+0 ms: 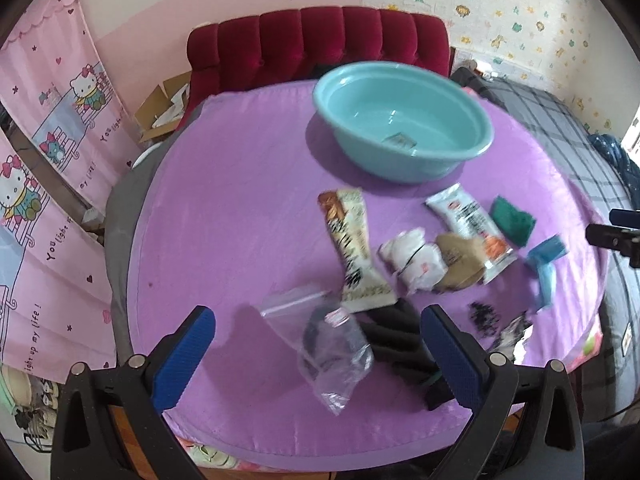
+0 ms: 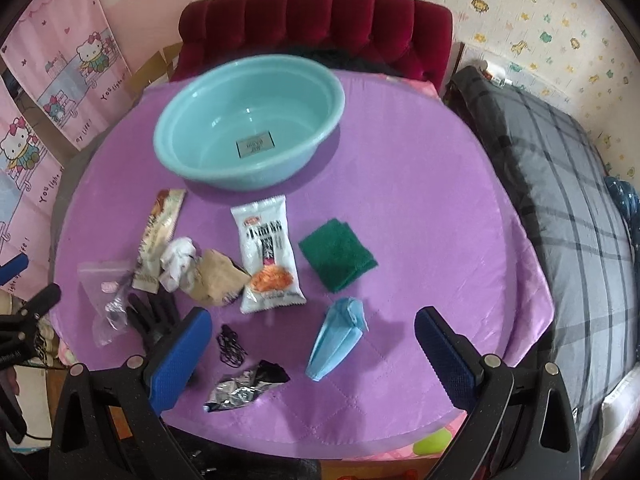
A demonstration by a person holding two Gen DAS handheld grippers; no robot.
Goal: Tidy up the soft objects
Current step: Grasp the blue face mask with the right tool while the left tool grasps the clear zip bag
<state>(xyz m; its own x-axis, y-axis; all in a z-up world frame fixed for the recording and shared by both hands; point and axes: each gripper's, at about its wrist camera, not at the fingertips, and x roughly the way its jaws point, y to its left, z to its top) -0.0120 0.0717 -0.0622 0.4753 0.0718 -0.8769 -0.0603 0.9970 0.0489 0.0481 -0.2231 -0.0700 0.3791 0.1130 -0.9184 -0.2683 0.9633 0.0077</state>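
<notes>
- Blue-padded fingers of my left gripper [image 1: 318, 346] sit nearest the lens, spread wide, gripping nothing; a clear zip-lock plastic bag [image 1: 320, 344] lies on the cloth between them, and a black knit glove [image 1: 396, 340] runs under the right-hand finger.
- My right gripper [image 2: 314, 350] is equally wide open and empty; a light blue folded face mask [image 2: 338, 338] lies between its fingers, long axis running from near-left to far-right, narrow end toward me.
- Crumpled silver-and-black foil wrapper [image 2: 246, 388] and a small tangle of black hair ties [image 2: 230, 346] sit just beside the right gripper's left finger.
- Purple quilted cloth [image 2: 420, 200] covers the table; bare room on its right half and far-left side, and the near edge curves just beneath both grippers.
- Round turquoise plastic basin [image 2: 180, 120] stands at the far side, nothing inside but a label on its bottom.
- Between basin and grippers: a long tan-and-white snack packet [image 2: 158, 240], long axis pointing away toward the basin; a white rectangular food pouch [image 2: 268, 256], also lengthwise toward the basin; a crumpled white cloth [image 2: 178, 262] touching a brown paper wad [image 2: 218, 280]; a dark green folded towel [image 2: 336, 254] apart on the right.
- Grey plaid bedding [image 2: 568, 216] borders the cloth's right edge, a red tufted velvet chair back [image 2: 316, 28] stands behind the basin.
</notes>
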